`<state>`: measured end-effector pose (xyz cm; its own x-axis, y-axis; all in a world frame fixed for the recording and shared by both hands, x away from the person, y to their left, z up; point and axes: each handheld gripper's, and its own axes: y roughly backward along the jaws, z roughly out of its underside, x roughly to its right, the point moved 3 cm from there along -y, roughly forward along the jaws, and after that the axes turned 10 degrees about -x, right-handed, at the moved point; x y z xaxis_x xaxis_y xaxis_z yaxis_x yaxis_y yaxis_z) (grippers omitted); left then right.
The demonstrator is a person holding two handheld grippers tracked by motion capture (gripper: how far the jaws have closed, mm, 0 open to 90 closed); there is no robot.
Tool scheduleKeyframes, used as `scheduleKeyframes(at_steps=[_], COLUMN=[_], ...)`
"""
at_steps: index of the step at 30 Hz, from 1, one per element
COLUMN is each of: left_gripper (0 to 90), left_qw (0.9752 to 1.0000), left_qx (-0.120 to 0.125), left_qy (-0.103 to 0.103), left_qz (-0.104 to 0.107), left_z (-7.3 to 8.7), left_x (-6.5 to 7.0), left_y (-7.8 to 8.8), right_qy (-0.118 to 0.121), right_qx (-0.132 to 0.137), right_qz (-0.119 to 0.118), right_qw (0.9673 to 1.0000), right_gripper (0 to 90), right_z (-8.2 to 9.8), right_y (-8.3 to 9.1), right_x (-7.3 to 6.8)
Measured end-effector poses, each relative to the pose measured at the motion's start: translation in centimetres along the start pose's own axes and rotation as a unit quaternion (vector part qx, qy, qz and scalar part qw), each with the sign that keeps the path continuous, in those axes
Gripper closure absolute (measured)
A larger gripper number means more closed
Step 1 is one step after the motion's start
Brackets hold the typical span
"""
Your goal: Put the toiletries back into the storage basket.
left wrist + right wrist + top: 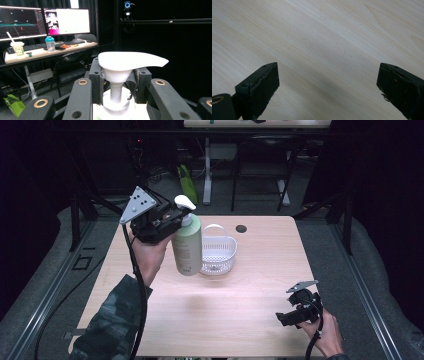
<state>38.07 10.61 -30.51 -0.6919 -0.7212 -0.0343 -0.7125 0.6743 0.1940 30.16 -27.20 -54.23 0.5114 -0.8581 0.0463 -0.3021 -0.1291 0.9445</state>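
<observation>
Pump bottle pinched at its neck between the left gripper jaws, beside the white basket.
Whether it is lifted is unclear; right gripper jaws spread, empty.

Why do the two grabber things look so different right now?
The left hand-held gripper is shut on the neck of the green pump bottle, while the right hand-held gripper is open with nothing between its jaws. The left one is held up beside the white basket; the right one sits low near the table's front right corner, pointing down at bare wood. Both are black, carry a grey plate and trail a cable.
</observation>
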Motion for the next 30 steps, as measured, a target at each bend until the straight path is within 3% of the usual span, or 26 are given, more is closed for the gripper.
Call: scheduleKeyframes(at_steps=[16, 30], left_gripper=[67.6, 67.5], left_qw=[1.0000, 0.9999], left_qx=[0.009, 0.001], left_qy=[-0.001, -0.013], left_qz=[0.000, -0.006], left_z=[-1.2, -2.0], left_x=[-0.1, -0.5], left_y=[-1.9, -4.2], right_qy=[0.000, 0.002], right_qx=[0.001, 0.000], right_qz=[0.000, -0.002], right_qw=[1.0000, 1.0000], right_gripper=[3.9, 4.2], right_z=[0.1, 0.1], right_y=[0.0, -0.1], right_x=[0.0, 0.1])
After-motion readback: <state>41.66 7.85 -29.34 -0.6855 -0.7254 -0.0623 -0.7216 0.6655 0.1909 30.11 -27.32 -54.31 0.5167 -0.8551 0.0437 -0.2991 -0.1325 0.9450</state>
